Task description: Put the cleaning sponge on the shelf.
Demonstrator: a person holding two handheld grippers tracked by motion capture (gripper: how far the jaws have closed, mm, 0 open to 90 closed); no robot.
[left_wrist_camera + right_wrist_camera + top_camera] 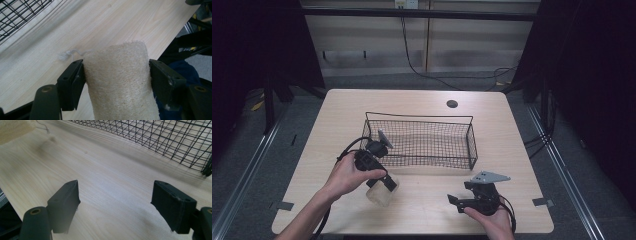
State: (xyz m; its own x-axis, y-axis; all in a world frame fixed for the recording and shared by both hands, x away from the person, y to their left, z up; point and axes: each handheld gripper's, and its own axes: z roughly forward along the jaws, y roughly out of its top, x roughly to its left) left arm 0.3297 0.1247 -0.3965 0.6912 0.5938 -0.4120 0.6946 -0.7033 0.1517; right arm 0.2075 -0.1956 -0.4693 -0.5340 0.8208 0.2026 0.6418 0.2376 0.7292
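I am pinching the loofah sponge (120,80) between my left gripper's (117,75) jaws at mid-length; it's probably light, springy, compressible.

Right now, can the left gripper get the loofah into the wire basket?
Probably yes. The left gripper is shut on the loofah, just in front of the wire basket, whose top is open; nothing lies between them on the table.
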